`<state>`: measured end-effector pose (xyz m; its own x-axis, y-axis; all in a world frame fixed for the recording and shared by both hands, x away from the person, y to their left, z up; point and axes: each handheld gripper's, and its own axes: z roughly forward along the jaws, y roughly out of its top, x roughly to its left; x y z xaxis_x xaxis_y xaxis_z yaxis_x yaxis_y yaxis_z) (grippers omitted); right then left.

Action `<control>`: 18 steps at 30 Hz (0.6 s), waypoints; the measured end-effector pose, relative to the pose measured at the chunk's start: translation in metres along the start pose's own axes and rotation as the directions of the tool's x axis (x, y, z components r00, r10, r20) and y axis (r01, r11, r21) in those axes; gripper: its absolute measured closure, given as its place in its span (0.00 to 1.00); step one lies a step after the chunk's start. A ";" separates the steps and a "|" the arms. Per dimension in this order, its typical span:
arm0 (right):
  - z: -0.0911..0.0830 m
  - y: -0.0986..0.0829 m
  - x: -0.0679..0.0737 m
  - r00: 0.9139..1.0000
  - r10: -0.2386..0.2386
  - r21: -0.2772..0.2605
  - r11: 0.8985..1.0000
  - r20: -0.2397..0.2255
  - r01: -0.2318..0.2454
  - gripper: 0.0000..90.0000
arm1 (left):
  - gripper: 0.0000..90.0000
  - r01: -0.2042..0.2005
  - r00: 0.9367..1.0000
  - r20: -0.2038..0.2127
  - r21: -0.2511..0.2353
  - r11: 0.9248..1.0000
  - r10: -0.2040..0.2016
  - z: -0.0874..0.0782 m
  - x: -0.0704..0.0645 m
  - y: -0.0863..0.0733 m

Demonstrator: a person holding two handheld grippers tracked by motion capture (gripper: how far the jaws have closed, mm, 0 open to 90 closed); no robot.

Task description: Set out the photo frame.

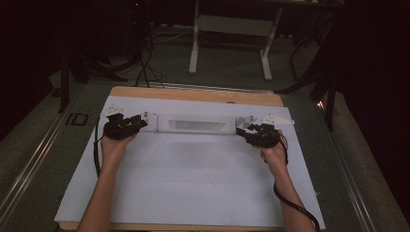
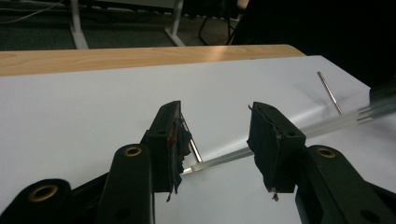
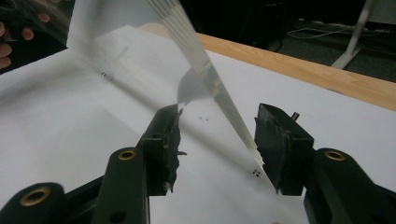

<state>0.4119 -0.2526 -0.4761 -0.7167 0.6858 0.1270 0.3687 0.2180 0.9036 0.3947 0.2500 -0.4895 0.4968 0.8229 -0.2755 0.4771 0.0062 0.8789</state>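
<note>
A long clear plastic piece (image 1: 196, 124) lies across the far part of the white sheet (image 1: 193, 179), with one gripper at each end. My left gripper (image 1: 141, 122) stands open at its left end. In the left gripper view the piece's thin clear edge (image 2: 224, 158) runs between the spread jaws of that gripper (image 2: 219, 140), and a small metal pin (image 2: 195, 151) lies beside the left pad. My right gripper (image 1: 241, 127) is open at the right end. There a slanted clear panel (image 3: 140, 37) rises between the jaws of the right gripper (image 3: 217, 135), touching neither pad that I can see.
The white sheet covers a wooden table (image 1: 193, 94), whose bare edge shows at the back. A second metal pin (image 2: 329, 92) lies on the sheet to the right. Dark floor, table legs (image 1: 194, 48) and cables lie beyond. Fingers of the other hand (image 3: 9, 37) appear at the top left.
</note>
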 end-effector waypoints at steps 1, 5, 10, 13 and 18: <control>0.000 0.000 0.000 1.000 0.000 0.000 1.000 0.000 0.000 0.56 | 0.61 0.000 1.000 0.000 0.000 1.000 0.000 0.000 0.000 0.000; 0.002 0.003 -0.003 1.000 0.013 -0.003 1.000 0.003 -0.013 0.57 | 0.61 0.008 1.000 -0.005 -0.009 1.000 -0.008 -0.004 0.003 0.000; 0.004 0.006 -0.005 1.000 0.018 -0.001 1.000 0.005 -0.018 0.58 | 0.60 0.003 1.000 -0.028 -0.021 1.000 -0.004 -0.009 0.006 0.000; 0.004 0.007 -0.006 1.000 0.017 0.001 1.000 0.005 -0.017 0.59 | 0.60 -0.001 1.000 -0.022 -0.026 1.000 0.000 -0.011 0.007 -0.001; 0.005 0.008 -0.006 1.000 0.017 0.002 1.000 0.015 -0.017 0.59 | 0.59 -0.008 1.000 -0.027 -0.019 1.000 0.008 -0.015 0.008 -0.001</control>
<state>0.4227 -0.2514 -0.4716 -0.7013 0.6996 0.1365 0.3820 0.2072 0.9007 0.3876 0.2653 -0.4872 0.4809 0.8379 -0.2580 0.4594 0.0099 0.8882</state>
